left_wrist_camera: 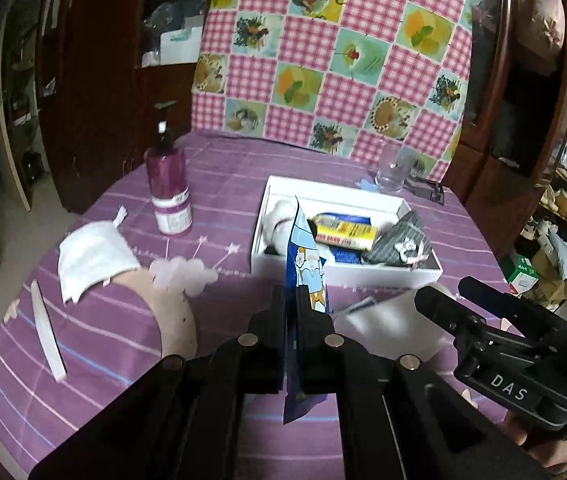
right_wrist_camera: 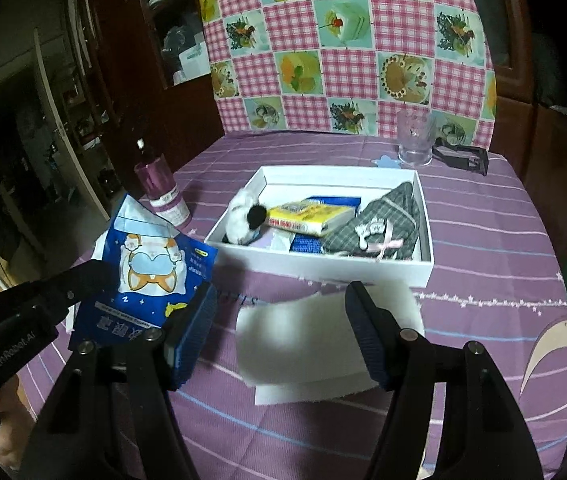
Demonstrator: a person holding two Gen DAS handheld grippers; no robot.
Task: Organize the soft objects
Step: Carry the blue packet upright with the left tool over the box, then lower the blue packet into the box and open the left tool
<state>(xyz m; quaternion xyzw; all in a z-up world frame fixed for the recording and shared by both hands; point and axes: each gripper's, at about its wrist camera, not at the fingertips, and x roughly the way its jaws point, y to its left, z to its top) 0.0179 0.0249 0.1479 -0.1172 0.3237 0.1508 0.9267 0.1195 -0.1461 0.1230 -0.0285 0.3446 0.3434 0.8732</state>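
A glossy blue plastic packet printed with a cartoon corgi hangs pinched edge-on in the left gripper, fingers clamped on it, at lower left of the right wrist view. The right gripper, fingers apart, hovers over a blurred white soft sheet on the purple striped worktop. Behind, a white cardboard box holds a grey checked pouch, partly hidden.

blurred white sheet, packet print — unreadable
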